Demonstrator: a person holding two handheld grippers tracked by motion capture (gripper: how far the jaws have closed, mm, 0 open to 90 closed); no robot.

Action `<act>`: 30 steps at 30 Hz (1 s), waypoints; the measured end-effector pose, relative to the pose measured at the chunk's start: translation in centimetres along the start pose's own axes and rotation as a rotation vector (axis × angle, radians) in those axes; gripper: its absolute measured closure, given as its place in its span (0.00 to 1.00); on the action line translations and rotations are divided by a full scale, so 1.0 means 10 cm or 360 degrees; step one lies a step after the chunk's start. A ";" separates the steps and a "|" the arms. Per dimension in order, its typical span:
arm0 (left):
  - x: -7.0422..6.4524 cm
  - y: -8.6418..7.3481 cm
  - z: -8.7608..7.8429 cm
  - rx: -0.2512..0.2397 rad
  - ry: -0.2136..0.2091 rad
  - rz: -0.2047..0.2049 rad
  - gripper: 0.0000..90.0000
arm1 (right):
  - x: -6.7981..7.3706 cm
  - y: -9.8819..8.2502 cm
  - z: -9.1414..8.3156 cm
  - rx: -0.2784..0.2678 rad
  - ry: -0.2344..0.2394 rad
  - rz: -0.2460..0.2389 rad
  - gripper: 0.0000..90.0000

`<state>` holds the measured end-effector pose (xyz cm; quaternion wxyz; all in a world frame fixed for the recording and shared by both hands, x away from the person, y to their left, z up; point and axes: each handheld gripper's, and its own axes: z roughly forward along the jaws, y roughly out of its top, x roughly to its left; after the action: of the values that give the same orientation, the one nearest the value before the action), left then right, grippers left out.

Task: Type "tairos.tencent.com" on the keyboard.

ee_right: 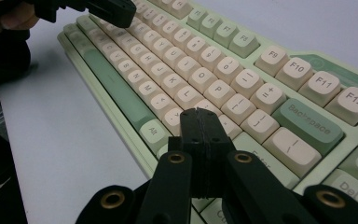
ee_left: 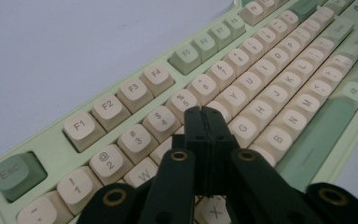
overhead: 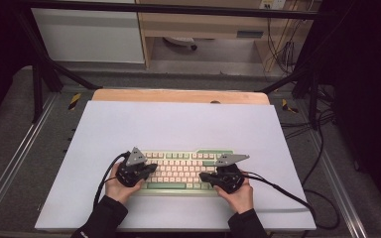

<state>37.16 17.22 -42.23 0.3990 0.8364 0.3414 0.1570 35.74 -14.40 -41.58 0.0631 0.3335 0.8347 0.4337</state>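
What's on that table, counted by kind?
Keyboard, green and cream: 1
Hand-held grippers, left and right, jaws shut: 2
White sheet under them: 1
Total: 4

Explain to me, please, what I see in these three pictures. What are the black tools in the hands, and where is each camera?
A person sits at a table and holds a hand tool in each hand: the left gripper and the right gripper. Each has two black jaws and a trailing cable.

The high view looks down from above the person. A pale green keyboard with cream keys lies on a white sheet that covers the table.

The other two pictures come from small cameras that ride on the tools and look along their jaws. In the left gripper view, the left tool's jaws are pressed together above the letter keys, near R and T. In the right gripper view, the right tool's jaws are also shut, near the keys right of P.

Neither tool holds anything.
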 end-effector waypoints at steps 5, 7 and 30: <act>0.00 -0.01 -0.09 -0.0019 -0.0002 0.0001 1.00 | 0.00 0.00 -0.01 -0.0010 0.0003 -0.0007 1.00; 0.00 -0.03 -0.11 -0.0021 -0.0005 0.0002 1.00 | 0.00 0.01 -0.01 -0.0011 0.0002 -0.0007 1.00; 0.12 -0.25 -0.41 -0.0050 0.0019 -0.0053 1.00 | 0.07 0.13 0.12 -0.0016 -0.0034 -0.0003 1.00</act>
<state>34.77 21.47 -41.59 0.4125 0.8234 0.3551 0.1606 36.26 -12.66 -41.20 0.0741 0.3371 0.8322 0.4341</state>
